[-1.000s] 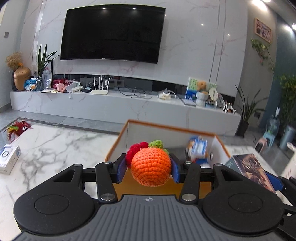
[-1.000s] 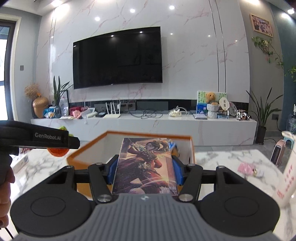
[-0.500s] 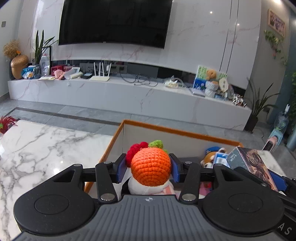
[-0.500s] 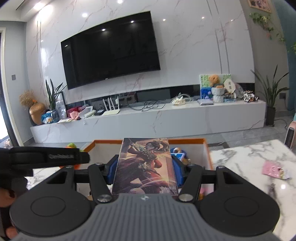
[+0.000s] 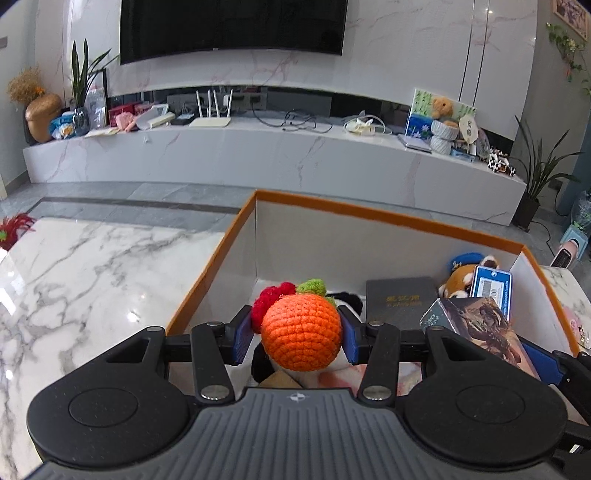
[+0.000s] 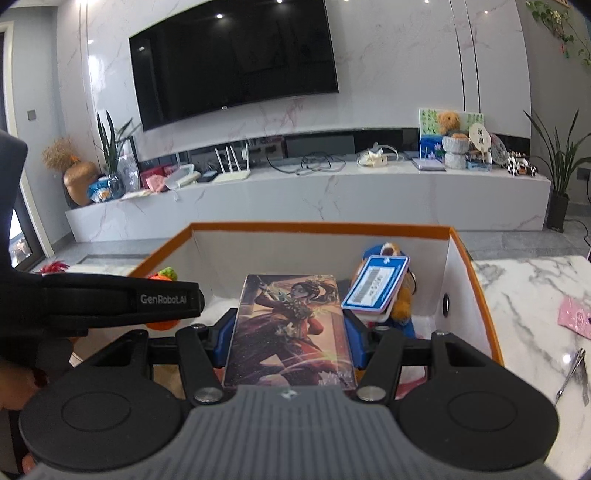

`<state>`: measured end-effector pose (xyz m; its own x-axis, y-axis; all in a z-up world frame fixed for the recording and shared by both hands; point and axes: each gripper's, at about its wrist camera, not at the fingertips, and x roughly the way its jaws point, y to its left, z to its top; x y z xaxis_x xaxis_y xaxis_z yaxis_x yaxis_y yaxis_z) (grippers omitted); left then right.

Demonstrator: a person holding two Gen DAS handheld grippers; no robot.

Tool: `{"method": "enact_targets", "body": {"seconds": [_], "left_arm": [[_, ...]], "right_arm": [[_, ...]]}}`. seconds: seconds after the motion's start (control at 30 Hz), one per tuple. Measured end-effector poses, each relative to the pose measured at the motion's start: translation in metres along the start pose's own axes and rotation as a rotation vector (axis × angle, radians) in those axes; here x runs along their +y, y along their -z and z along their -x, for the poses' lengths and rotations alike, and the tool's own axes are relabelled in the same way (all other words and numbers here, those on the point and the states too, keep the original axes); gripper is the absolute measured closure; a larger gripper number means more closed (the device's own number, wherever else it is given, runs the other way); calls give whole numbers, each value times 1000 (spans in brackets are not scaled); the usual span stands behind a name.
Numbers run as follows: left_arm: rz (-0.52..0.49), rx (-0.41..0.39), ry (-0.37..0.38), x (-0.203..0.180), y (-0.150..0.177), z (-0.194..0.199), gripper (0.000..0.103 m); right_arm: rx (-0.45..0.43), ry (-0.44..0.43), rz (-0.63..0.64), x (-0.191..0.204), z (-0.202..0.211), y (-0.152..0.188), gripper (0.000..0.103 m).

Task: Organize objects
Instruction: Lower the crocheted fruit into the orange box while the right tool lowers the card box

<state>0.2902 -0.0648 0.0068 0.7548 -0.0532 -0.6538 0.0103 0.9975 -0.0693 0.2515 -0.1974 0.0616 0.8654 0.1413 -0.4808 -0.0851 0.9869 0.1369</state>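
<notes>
Room: living room with a dark television is showing behind a white marble tabletop.
Box: orange-rimmed box is standing on the tabletop, already holding a dark book.
Left gripper: fingers are clamping a crocheted orange over the box.
Right gripper: fingers are gripping an illustrated box.
Advice: I think lowering each into a free spot before releasing is working best.
</notes>
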Motion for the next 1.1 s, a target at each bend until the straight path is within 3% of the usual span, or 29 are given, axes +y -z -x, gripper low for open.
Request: {"method": "enact_targets", "body": {"seconds": [1.1], "left_arm": [[-32, 100, -40, -5, 9, -17, 48]], "right_arm": [[133, 82, 59, 8, -17, 7, 43]]}}
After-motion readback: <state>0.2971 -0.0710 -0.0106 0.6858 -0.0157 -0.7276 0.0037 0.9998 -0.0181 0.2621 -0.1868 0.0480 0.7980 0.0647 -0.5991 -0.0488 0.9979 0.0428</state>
